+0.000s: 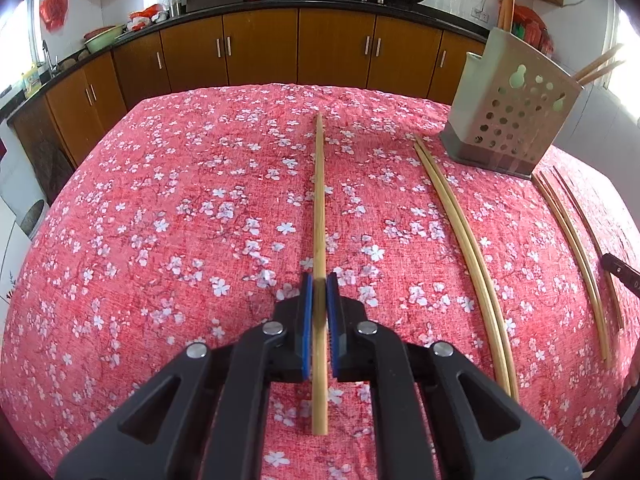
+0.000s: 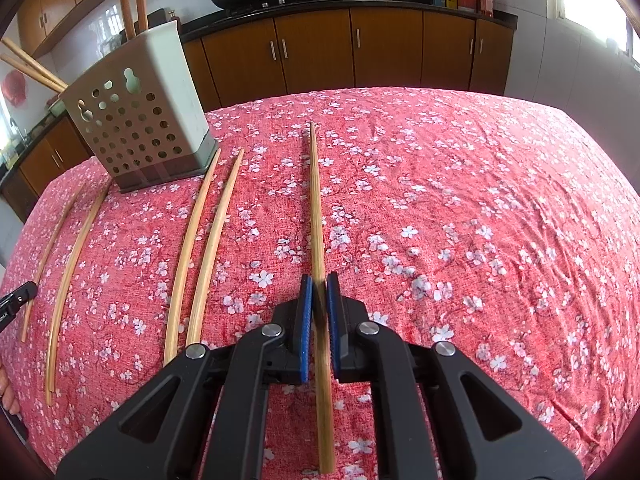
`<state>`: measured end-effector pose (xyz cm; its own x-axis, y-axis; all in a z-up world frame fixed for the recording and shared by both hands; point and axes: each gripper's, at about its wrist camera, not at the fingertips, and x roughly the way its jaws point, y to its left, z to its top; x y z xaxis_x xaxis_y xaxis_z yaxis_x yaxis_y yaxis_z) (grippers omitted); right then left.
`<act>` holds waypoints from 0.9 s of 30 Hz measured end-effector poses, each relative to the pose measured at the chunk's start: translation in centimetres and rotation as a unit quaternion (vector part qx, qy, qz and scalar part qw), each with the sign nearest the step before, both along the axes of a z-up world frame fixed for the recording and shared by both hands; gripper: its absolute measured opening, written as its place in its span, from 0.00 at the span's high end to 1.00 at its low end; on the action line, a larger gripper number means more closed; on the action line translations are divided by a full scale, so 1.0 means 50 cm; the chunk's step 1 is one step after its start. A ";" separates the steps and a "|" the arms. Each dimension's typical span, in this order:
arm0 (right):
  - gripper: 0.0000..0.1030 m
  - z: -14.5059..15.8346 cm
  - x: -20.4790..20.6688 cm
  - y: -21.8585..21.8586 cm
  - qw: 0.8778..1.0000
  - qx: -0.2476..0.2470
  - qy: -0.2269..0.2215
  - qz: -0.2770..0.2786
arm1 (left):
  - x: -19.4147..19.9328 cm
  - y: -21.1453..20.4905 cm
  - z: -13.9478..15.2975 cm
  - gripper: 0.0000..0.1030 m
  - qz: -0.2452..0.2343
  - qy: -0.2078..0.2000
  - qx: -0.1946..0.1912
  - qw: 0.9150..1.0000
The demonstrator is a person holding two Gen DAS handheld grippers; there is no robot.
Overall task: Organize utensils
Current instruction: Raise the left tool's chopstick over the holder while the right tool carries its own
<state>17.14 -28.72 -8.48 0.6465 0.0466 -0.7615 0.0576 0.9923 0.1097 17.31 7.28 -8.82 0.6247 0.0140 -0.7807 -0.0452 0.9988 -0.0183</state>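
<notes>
My left gripper [image 1: 319, 284] pinches one chopstick [image 1: 319, 200] between its blue pads, its long axis running straight ahead, narrow tip away from me. My right gripper [image 2: 319, 285] pinches another chopstick [image 2: 317, 208] the same way. Both hang just over the red flowered tablecloth [image 1: 160, 200], where loose chopsticks [image 1: 460, 220] lie beside the perforated holder [image 1: 516, 112]. Brown cabinets [image 1: 260, 48] line the kitchen wall.
</notes>
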 end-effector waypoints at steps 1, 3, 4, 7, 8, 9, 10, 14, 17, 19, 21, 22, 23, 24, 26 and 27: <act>0.92 0.002 -0.001 -0.001 1.000 0.000 0.000 -0.001 | 0.001 0.000 0.001 0.92 -0.001 0.001 0.002 1.000; 0.92 0.014 -0.009 -0.006 1.000 0.007 -0.008 -0.003 | -0.003 0.002 0.009 0.92 -0.003 -0.003 0.002 1.000; 0.92 0.026 -0.013 -0.009 1.000 0.009 -0.018 -0.006 | -0.008 0.001 0.023 0.92 -0.004 -0.013 0.001 1.000; 0.92 0.066 -0.026 -0.021 0.999 0.018 -0.046 -0.012 | -0.019 0.007 0.066 0.92 -0.006 -0.041 -0.004 0.999; 0.92 0.080 -0.029 -0.023 0.998 0.020 -0.054 -0.013 | -0.020 0.009 0.079 0.92 -0.006 -0.049 -0.007 0.999; 0.92 0.090 -0.031 -0.024 0.998 0.019 -0.061 -0.015 | -0.022 0.009 0.095 0.92 -0.008 -0.059 -0.007 0.998; 0.92 0.098 -0.032 -0.024 0.998 0.019 -0.064 -0.014 | -0.025 0.008 0.105 0.92 -0.010 -0.066 -0.005 0.998; 0.89 0.077 -0.037 -0.019 0.999 0.018 -0.044 0.002 | -0.025 0.001 0.110 0.92 -0.012 -0.068 0.000 0.998; 0.79 0.045 -0.041 -0.017 1.000 0.018 -0.021 0.008 | -0.022 0.002 0.083 0.92 -0.007 -0.049 -0.008 0.999; 0.79 0.027 -0.041 -0.014 1.000 0.018 -0.006 0.011 | -0.020 0.002 0.063 0.92 -0.004 -0.037 -0.012 0.999; 0.79 0.008 -0.039 -0.006 1.000 0.009 0.011 0.016 | -0.020 0.000 0.049 0.92 -0.003 -0.029 -0.013 0.999; 0.80 0.006 -0.042 -0.003 1.000 -0.002 0.007 0.018 | -0.021 0.003 0.044 0.92 -0.003 -0.027 -0.014 1.000; 0.82 0.005 -0.041 0.000 1.000 -0.013 0.008 0.018 | -0.021 0.002 0.041 0.92 -0.003 -0.026 -0.014 1.000; 0.90 0.004 -0.039 0.002 1.000 -0.020 0.010 0.017 | -0.021 0.002 0.040 0.92 -0.002 -0.025 -0.014 1.000; 0.92 0.005 -0.033 -0.002 1.000 -0.004 0.017 0.019 | -0.027 0.005 0.044 0.92 -0.002 -0.028 -0.015 0.999; 0.92 0.007 -0.031 -0.005 1.000 0.002 0.019 0.017 | -0.028 0.004 0.049 0.92 -0.002 -0.033 -0.016 0.999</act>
<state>15.61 -28.99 -8.15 0.6152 0.0717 -0.7851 0.0277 0.9933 0.1124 15.91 7.50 -6.35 0.6742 -0.0129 -0.7385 -0.0385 0.9979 -0.0526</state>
